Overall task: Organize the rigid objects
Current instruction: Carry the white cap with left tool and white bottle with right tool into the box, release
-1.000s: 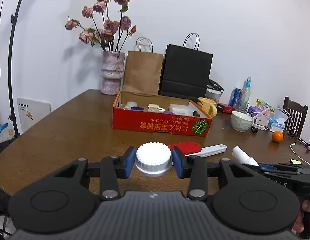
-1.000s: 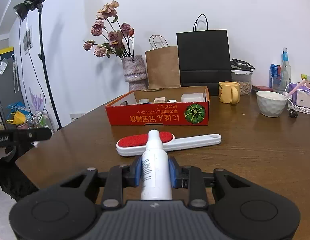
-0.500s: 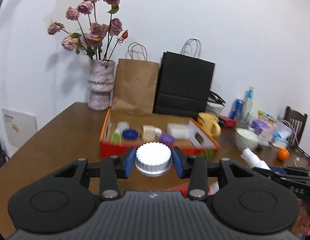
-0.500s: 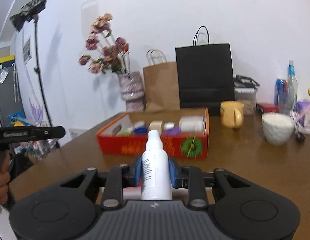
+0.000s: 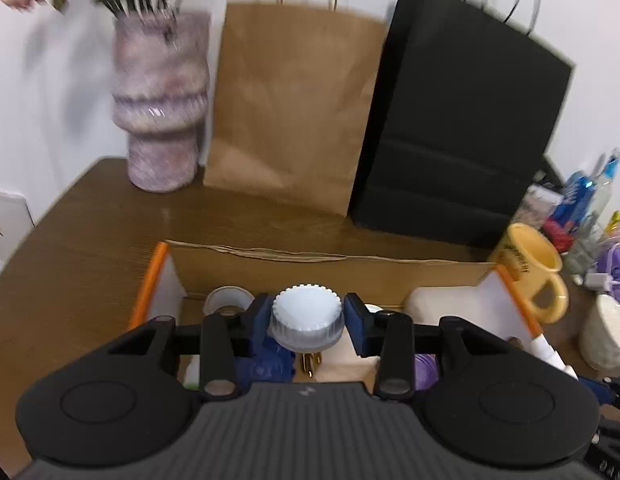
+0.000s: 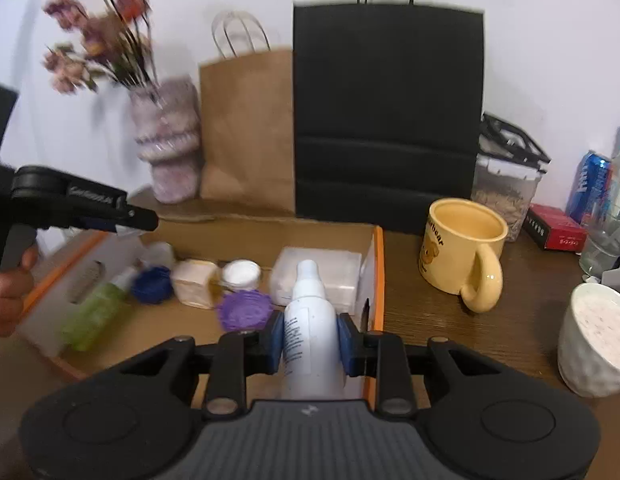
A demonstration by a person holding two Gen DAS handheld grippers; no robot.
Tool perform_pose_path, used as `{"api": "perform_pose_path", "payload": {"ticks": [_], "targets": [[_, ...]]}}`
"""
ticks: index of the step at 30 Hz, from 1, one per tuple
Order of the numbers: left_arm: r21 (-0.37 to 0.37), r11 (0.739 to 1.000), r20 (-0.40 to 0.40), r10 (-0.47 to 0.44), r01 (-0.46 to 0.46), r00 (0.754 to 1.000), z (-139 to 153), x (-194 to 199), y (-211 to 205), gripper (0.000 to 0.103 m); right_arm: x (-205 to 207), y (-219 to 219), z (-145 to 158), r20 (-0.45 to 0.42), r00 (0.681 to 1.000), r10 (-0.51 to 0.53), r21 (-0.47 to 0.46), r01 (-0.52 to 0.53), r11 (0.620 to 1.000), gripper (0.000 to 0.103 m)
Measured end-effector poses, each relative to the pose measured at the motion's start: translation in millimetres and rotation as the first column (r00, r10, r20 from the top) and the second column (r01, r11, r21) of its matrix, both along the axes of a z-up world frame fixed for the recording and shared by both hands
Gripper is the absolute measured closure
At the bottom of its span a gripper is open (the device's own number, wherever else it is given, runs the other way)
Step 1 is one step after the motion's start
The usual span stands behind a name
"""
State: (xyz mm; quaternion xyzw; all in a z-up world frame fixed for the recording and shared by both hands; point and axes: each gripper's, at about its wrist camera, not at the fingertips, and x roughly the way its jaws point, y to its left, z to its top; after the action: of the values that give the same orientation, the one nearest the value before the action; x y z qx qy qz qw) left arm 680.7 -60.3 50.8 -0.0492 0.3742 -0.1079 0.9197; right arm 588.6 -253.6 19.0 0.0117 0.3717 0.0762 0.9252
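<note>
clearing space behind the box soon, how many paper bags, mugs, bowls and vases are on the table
paper bags: 2
mug: 1
bowl: 1
vase: 1
total: 5
</note>
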Motion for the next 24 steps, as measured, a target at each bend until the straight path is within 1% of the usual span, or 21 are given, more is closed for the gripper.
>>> {"api": "perform_pose_path", "payload": {"ticks": [4, 5, 7, 9, 10, 11, 14, 16, 18, 22, 24], "targets": [[0.020, 1.000, -0.041, 0.004, -0.003, 0.999, -22, 29, -6, 0.061, 19, 4, -17, -0.041, 0.999, -0.022, -0.045, 0.020, 0.999, 0.075], [0.025, 1.000, -0.059, 0.005, -0.004, 0.998, -27, 34, -7, 0.061, 19, 5, -18, -0.036, 0.999, -0.019, -0.050, 0.017, 0.999, 0.075], [0.020, 1.000, -0.066, 0.001, 0.001, 0.998, -30, 39, -8, 0.058, 19, 8, -20, -0.035, 0.999, -0.011, -0.052, 0.010, 0.999, 0.070], [0.016, 1.000, -0.068, -0.014, 0.015, 0.998, -32, 40, -9, 0.051, 19, 11, -19, -0.030, 1.000, -0.002, -0.050, 0.000, 0.999, 0.057], [0.021, 1.000, -0.072, -0.018, 0.019, 0.997, -32, 39, -9, 0.047, 19, 12, -19, -0.029, 1.000, -0.003, -0.055, 0.002, 0.998, 0.055], [0.026, 0.999, -0.071, -0.019, 0.021, 0.997, -30, 37, -10, 0.043, 19, 13, -18, -0.026, 1.000, -0.004, -0.060, 0.002, 0.998, 0.053], [0.027, 0.999, -0.058, -0.019, 0.020, 0.998, -19, 27, -6, 0.043, 14, 13, -8, -0.018, 1.000, -0.006, -0.047, 0.005, 0.999, 0.053], [0.029, 0.999, -0.054, -0.016, 0.018, 0.998, -9, 19, -2, 0.041, 6, 12, 6, 0.002, 1.000, -0.001, -0.041, 0.002, 0.999, 0.051], [0.034, 0.999, -0.044, -0.016, 0.018, 0.999, 6, 7, 4, 0.038, -3, 12, 23, 0.026, 1.000, 0.002, -0.041, -0.001, 0.999, 0.041], [0.042, 0.999, -0.001, -0.019, 0.019, 1.000, 36, -30, 19, 0.032, -29, 8, 58, 0.069, 0.997, 0.016, -0.033, -0.013, 0.999, 0.035], [0.079, 0.997, 0.057, -0.028, 0.023, 0.998, 51, -58, 27, 0.032, -49, 6, 73, 0.102, 0.994, 0.023, -0.023, -0.020, 1.000, 0.029]]}}
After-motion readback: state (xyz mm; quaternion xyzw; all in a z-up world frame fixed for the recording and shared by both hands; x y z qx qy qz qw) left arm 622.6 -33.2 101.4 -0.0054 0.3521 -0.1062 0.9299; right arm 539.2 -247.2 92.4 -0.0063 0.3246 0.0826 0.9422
